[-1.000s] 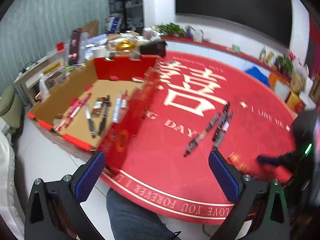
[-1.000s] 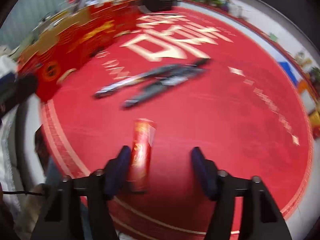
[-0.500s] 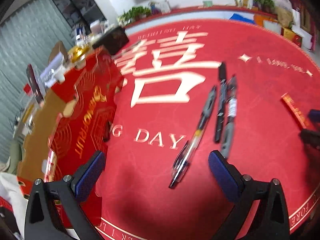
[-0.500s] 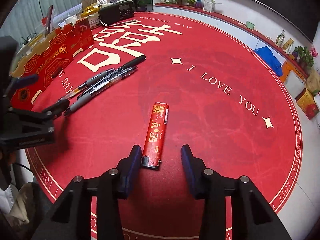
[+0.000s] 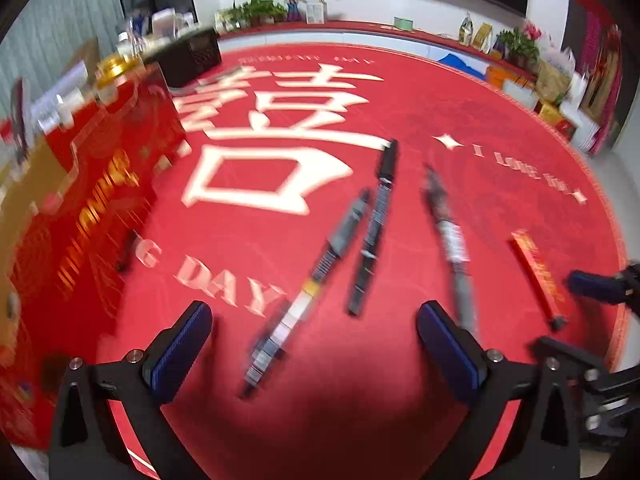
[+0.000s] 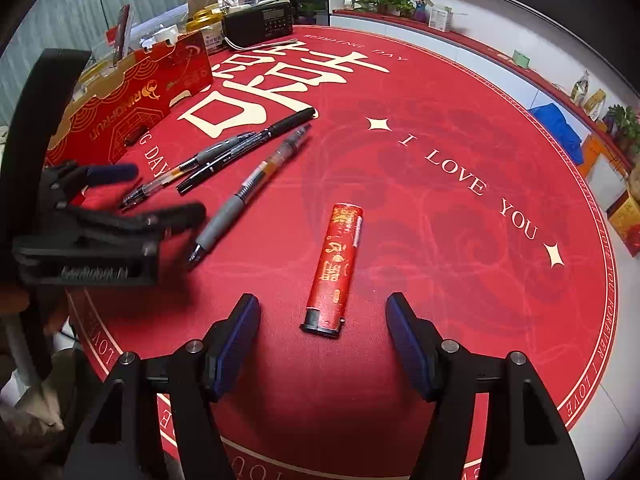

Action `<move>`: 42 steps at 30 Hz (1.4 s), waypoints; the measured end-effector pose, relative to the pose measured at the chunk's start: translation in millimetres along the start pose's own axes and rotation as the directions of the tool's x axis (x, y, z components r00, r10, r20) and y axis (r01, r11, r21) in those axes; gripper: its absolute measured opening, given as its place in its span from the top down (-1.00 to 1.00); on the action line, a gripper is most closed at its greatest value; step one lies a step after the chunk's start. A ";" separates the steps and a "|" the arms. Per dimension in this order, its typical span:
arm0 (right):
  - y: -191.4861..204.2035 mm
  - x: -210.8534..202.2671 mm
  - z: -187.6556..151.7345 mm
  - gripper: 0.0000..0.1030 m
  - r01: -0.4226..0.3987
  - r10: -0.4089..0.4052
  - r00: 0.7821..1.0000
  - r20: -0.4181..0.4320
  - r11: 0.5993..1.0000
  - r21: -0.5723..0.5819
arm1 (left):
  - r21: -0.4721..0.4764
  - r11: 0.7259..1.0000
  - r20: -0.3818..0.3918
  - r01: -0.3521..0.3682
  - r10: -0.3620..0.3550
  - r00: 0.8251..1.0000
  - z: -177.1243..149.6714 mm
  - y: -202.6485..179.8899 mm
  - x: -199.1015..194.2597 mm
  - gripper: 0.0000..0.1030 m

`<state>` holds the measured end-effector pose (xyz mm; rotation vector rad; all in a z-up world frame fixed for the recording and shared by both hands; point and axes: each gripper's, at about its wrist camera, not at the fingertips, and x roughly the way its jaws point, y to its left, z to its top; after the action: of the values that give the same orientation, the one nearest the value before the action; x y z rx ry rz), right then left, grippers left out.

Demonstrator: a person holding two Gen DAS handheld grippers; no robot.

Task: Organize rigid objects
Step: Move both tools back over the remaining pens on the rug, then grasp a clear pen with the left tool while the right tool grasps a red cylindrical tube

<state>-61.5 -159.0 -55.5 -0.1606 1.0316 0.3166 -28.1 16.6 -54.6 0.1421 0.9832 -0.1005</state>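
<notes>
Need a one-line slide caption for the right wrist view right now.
Right hand-held gripper open over a red lighter on the red tablecloth; three pens lie nearby.

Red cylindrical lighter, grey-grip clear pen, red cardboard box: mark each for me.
Red cylindrical lighter (image 6: 335, 270): right wrist view, middle of its printed body.
Grey-grip clear pen (image 6: 224, 216): right wrist view, on the grey rubber grip.
Red cardboard box (image 6: 132, 100): right wrist view, on its printed side wall.

2 down-tilted wrist views, shared pens (image 5: 372, 224)
</notes>
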 end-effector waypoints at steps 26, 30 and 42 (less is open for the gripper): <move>-25.9 -0.8 8.2 -0.25 0.010 -0.010 1.000 -0.007 1.000 -0.008 | 0.063 0.988 -0.015 0.138 -0.137 0.990 18.2 -59.3 1.7 -0.99; -11.2 9.6 19.4 -0.14 -0.017 0.016 1.000 -0.008 0.993 -0.114 | 0.024 0.993 -0.022 0.118 -0.117 0.993 15.2 -46.5 1.6 -0.99; -49.1 4.2 16.7 0.26 0.038 -0.041 0.997 -0.064 0.998 -0.052 | 0.017 0.988 -0.055 0.153 -0.152 0.987 37.5 -82.2 11.0 -0.99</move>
<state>-29.6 -199.9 -51.5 -0.2379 1.0838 0.3032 -3.4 -70.8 -49.5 0.0887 1.0461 -0.2488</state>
